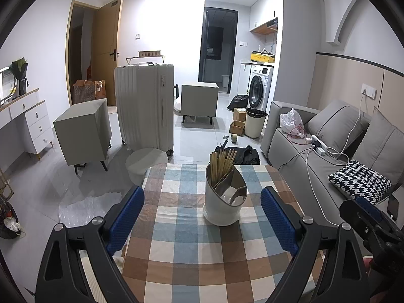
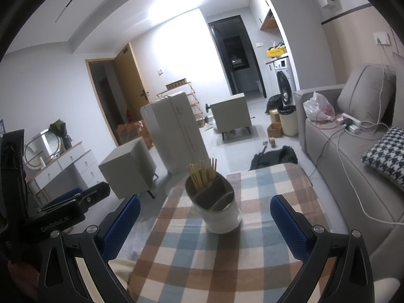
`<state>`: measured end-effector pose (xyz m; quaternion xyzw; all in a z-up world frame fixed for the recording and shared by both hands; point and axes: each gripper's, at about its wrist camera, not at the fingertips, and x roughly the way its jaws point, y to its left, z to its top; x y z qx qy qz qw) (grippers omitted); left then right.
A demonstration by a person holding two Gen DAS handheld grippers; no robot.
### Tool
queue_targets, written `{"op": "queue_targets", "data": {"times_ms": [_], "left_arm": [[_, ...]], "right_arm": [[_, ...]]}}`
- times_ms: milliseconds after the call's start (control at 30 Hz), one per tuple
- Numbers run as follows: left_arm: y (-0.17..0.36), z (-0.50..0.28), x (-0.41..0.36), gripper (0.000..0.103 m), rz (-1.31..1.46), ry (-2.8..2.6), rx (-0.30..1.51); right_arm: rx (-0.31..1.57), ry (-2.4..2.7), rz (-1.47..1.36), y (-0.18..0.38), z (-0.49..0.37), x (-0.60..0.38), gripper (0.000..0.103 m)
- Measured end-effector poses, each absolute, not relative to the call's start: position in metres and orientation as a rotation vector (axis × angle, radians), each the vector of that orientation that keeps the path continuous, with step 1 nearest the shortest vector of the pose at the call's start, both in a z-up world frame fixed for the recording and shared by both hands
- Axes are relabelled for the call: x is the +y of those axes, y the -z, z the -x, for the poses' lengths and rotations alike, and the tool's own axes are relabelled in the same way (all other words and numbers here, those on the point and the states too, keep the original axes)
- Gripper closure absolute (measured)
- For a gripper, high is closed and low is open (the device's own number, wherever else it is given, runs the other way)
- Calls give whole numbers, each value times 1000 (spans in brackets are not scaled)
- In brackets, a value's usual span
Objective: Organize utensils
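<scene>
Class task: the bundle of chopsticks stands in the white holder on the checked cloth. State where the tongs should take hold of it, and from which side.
Grip the chopsticks near their upper ends, the only part clear above the holder rim, coming from above. They stand nearly upright in the rear compartment, so a pull upward should probably free them.

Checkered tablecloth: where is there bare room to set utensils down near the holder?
Bare cloth lies on all sides of the white utensil holder, widest on the near side, between it and the open left hand-held gripper. The only crowded spot is inside the holder, where chopsticks fill the rear compartment.
</scene>
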<state>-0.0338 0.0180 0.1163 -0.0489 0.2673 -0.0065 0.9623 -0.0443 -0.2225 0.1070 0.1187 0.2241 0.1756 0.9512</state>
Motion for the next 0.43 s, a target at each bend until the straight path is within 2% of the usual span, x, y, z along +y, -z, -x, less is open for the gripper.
{"op": "queue_targets", "data": {"times_ms": [433], "left_arm": [[-116, 34, 22, 12, 107, 17, 539]], "right_arm": [[462, -356, -242, -106, 43, -222, 0]]}}
